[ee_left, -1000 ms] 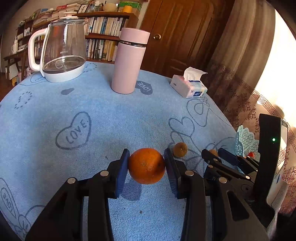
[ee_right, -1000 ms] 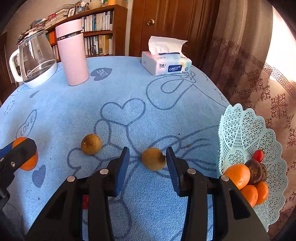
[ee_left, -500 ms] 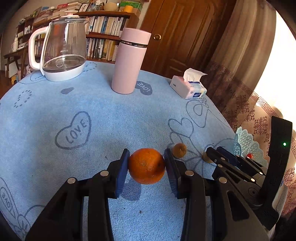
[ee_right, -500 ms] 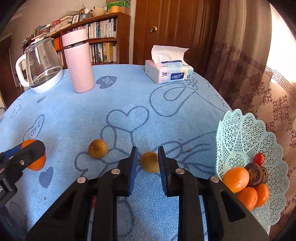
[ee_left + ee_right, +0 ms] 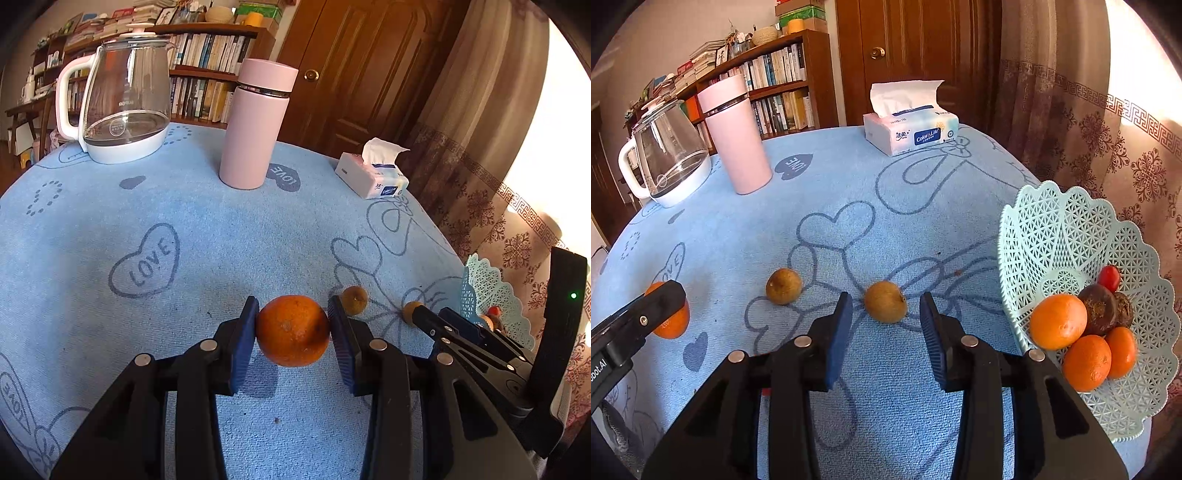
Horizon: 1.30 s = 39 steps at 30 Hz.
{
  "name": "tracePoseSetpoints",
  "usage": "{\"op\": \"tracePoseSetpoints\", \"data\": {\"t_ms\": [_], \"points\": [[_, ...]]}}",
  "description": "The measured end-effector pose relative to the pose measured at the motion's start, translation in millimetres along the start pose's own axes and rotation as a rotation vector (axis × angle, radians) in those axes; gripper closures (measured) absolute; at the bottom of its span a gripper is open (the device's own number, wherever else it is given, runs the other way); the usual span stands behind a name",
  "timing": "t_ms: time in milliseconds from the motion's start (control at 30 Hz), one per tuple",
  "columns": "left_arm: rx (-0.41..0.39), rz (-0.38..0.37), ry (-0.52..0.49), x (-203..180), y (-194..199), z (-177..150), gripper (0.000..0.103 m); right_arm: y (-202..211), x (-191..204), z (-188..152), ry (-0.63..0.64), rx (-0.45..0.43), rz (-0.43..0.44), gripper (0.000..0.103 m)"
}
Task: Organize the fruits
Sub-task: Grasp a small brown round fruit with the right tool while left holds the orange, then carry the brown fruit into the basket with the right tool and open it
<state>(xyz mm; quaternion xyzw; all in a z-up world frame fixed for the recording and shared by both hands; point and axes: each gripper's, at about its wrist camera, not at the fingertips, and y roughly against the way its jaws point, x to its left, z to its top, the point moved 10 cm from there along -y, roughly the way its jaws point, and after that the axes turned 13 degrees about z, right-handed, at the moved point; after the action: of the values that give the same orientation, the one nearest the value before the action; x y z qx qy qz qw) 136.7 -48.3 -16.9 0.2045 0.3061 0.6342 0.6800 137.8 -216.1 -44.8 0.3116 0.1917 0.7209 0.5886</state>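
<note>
Orange fruit (image 5: 293, 329) sits clamped between the blue pads of the left gripper (image 5: 293, 332), well left of the mint lattice basket (image 5: 1071, 229). Right gripper (image 5: 885, 325): jaws just reopened, released, straddling a brown fruit (image 5: 885, 301) on the blue tablecloth (image 5: 849, 177) near the basket; a second brown fruit (image 5: 783, 286) lies farther from the basket.

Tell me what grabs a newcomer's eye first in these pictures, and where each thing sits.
First the orange, clamped between the blue pads of the left hand-held gripper just above the blue tablecloth. Next the pale green lattice basket at the table's right edge, holding oranges, dark fruits and something small and red. The right hand-held gripper has just been opening; the small brown fruit lies between its jaws, untouched.
</note>
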Motion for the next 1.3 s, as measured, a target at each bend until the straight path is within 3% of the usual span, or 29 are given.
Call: {"op": "tracePoseSetpoints", "data": {"t_ms": [233, 300, 400, 500, 900, 1300], "points": [[0.002, -0.004, 0.008, 1, 1, 1, 0.064, -28, -1, 3, 0.067, 0.066, -0.102, 0.064], [0.002, -0.005, 0.008, 2, 1, 1, 0.064, -34, -2, 0, 0.069, 0.085, -0.107, 0.065], [0.003, -0.008, 0.011, 2, 1, 1, 0.064, -36, 0, -1, 0.081, 0.081, -0.101, 0.075], [0.002, -0.01, 0.014, 3, 2, 2, 0.064, -30, 2, 0, 0.086, 0.062, -0.089, 0.075], [-0.008, -0.02, 0.014, 1, 6, 3, 0.064, 23, 17, 10, 0.049, -0.045, 0.012, 0.075], [-0.015, -0.028, 0.009, -2, 9, 3, 0.064, 92, -41, 13, -0.121, -0.147, -0.016, 0.075]]}}
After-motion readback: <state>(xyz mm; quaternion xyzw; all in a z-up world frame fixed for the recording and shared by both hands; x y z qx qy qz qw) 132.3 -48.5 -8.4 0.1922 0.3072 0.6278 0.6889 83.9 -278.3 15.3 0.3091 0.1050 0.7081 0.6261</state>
